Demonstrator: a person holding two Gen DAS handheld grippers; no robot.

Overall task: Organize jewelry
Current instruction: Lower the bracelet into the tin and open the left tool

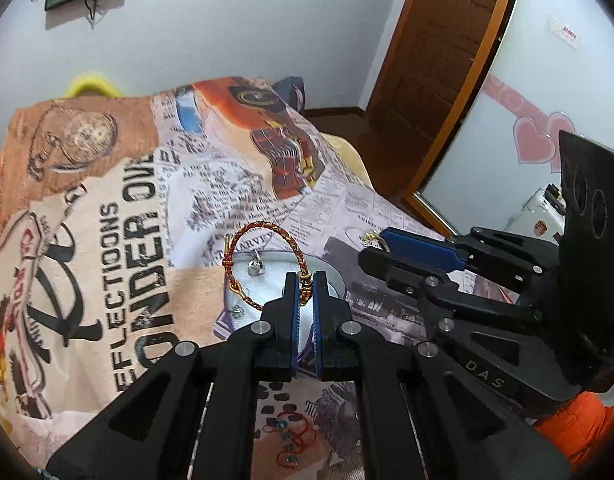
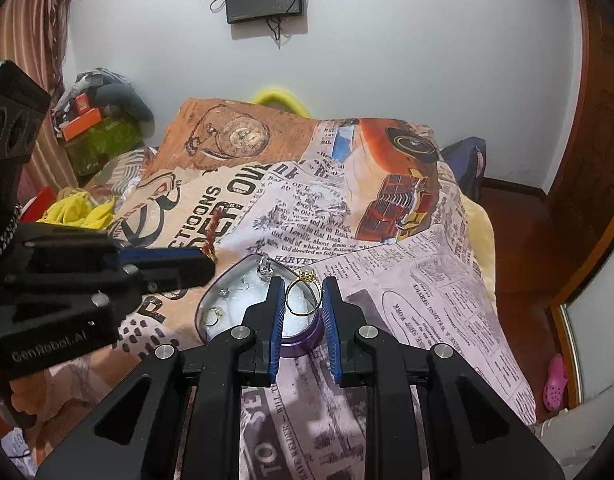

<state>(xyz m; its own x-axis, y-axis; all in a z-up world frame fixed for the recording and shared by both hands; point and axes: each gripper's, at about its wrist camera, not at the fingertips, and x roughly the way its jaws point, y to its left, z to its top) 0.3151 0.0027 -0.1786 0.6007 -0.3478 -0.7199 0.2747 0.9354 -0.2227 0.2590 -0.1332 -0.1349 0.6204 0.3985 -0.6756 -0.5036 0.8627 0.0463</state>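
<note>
Bed under a newsprint-and-car print spread [image 2: 407, 280], purple heart-shaped box [image 2: 303, 346] open on it, white lining, small rings inside, red beaded bracelet [image 1: 291, 438] lying loose on the cloth nearer the foot

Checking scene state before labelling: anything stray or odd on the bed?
One stray: a red beaded bracelet lies loose on the printed bedspread, outside the purple jewelry box. Nothing looks spilled or damaged.

Two grippers [image 1: 305, 292] [image 2: 303, 292] show, with one braided bracelet [image 1: 267, 258], one gold ring [image 2: 303, 294], one purple-walled dish [image 2: 303, 344] and one red beaded bracelet [image 1: 291, 436] on one bed [image 2: 427, 280].
</note>
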